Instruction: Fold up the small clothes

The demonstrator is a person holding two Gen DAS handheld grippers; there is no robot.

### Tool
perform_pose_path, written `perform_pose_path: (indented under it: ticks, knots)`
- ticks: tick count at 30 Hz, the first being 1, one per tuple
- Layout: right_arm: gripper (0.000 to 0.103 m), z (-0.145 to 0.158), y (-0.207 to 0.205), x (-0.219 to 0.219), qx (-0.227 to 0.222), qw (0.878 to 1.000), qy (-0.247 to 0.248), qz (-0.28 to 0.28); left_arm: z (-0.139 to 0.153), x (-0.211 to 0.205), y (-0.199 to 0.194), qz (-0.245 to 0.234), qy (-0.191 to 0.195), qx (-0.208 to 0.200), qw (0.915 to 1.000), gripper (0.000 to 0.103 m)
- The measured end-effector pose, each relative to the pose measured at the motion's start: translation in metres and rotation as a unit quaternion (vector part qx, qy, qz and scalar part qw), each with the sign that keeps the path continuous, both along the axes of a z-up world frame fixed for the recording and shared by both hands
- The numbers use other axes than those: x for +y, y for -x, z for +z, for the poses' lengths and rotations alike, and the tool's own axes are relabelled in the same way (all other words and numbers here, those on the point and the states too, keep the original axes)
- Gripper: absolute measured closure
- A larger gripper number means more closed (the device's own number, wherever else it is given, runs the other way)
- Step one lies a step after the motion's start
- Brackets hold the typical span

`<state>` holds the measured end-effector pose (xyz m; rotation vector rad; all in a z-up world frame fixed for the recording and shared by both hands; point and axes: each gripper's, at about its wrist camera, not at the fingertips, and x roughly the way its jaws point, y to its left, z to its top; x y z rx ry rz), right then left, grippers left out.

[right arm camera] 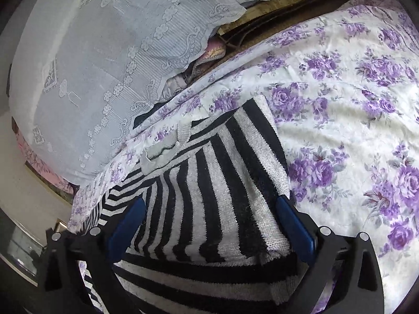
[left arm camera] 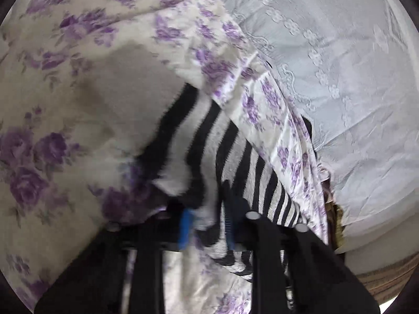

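A black-and-white striped sweater point(right arm camera: 209, 183) lies on a bed covered by a purple-flowered sheet point(right arm camera: 340, 130), partly folded, with a doubled panel of stripes running up its middle and a grey neck band showing near the sheet's edge. The left claw point(left arm camera: 207, 219) is pinched together on a bunched edge of the sweater and holds it raised off the bed, the picture blurred with motion. The right claw point(right arm camera: 209, 225) stands wide apart, its blue fingers point(right arm camera: 293, 225) straddling the folded panel without gripping it. The step in hand appears to be a fold, with one side of the sweater being carried across. The next move likely calls for laying the lifted edge squarely over the panel, letting go, then flattening the stack. A lace-patterned pale cloth point(right arm camera: 91, 65) hangs just beside the bed.
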<state>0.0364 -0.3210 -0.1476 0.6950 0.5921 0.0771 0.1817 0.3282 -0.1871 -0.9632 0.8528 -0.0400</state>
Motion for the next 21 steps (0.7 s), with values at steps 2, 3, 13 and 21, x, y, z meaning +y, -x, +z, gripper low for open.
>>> perform_pose_path:
  ticks: [2, 3, 13, 21]
  knots:
    - [0.003, -0.002, 0.0, -0.005, -0.007, 1.0, -0.017, -0.001, 0.001, 0.0, 0.002, -0.002, 0.003, -0.002, 1.0, 0.091]
    - [0.003, -0.002, 0.001, -0.007, -0.009, 1.0, -0.025, -0.003, 0.003, -0.002, 0.003, -0.004, -0.005, -0.003, 1.0, 0.091]
    - [0.003, -0.003, 0.004, -0.01, -0.012, 1.0, -0.028, 0.006, 0.075, -0.07, 0.026, -0.062, -0.168, -0.064, 0.9817, 0.093]
    - [0.003, 0.0, -0.001, -0.007, 0.008, 1.0, -0.019, 0.016, 0.118, -0.154, 0.027, -0.135, -0.249, -0.094, 0.9546, 0.093]
